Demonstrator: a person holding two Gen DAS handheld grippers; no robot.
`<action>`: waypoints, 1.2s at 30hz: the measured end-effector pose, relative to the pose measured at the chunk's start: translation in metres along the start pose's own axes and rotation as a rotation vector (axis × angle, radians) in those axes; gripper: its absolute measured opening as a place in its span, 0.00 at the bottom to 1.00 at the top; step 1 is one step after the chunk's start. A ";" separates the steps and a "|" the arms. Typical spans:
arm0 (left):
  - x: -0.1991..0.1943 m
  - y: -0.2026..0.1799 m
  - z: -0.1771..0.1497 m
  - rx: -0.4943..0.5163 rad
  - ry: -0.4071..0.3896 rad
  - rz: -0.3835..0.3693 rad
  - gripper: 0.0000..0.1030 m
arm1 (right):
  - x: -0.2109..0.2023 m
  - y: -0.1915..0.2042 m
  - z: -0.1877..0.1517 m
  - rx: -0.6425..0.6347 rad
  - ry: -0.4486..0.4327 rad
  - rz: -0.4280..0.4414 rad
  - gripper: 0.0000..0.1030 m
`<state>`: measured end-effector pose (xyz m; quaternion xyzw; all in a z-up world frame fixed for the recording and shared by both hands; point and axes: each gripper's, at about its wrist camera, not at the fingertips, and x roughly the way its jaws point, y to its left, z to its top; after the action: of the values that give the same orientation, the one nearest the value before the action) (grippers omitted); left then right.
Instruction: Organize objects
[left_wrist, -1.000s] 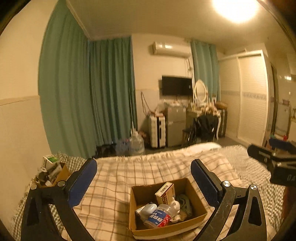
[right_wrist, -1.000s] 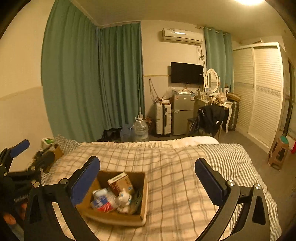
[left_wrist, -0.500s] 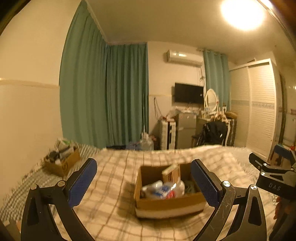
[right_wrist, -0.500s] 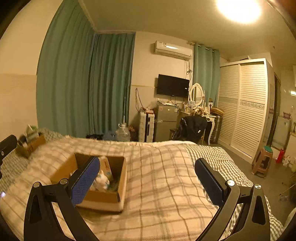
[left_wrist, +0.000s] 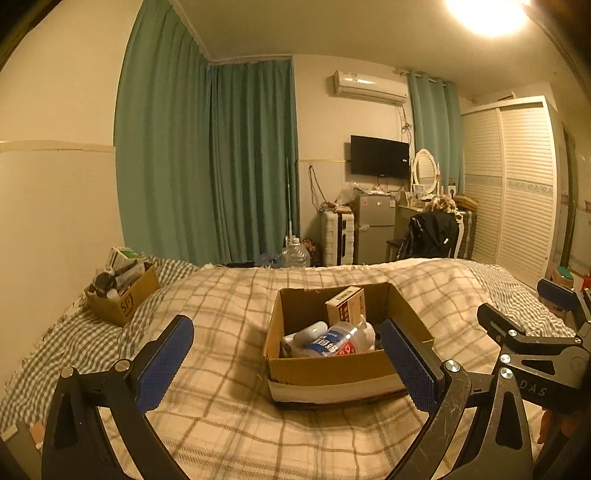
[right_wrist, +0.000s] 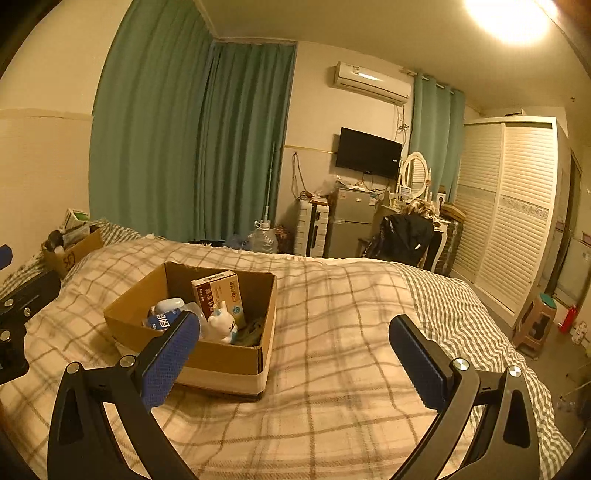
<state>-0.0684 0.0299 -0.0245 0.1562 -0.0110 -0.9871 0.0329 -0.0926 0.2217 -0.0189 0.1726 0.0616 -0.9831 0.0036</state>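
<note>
An open cardboard box sits on the plaid bed; it also shows in the right wrist view. Inside lie a brown-and-white carton, a plastic bottle with a blue and red label, a white figurine and a dark green item. My left gripper is open and empty, just in front of the box. My right gripper is open and empty, to the box's right. A second cardboard box full of items sits at the bed's far left.
The plaid blanket covers the bed. A wall runs along the left. Beyond the bed's foot stand a water jug, a suitcase, a small fridge and a chair with a black jacket. A stool stands on the floor right.
Both grippers dipped lower and level, then rose and tilted down again. The box now sits between the left gripper's fingers in view. Both stayed open and empty.
</note>
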 end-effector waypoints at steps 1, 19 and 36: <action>0.000 0.001 -0.001 -0.003 0.002 0.002 1.00 | 0.001 0.000 0.001 0.003 0.002 0.004 1.00; 0.001 -0.001 -0.007 0.001 0.026 -0.009 1.00 | 0.000 -0.005 0.000 0.028 0.006 0.008 1.00; 0.002 -0.002 -0.008 0.003 0.026 -0.019 1.00 | -0.001 -0.003 -0.001 0.035 0.000 0.012 1.00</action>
<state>-0.0683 0.0319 -0.0332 0.1693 -0.0107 -0.9852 0.0235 -0.0911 0.2251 -0.0193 0.1729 0.0436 -0.9839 0.0066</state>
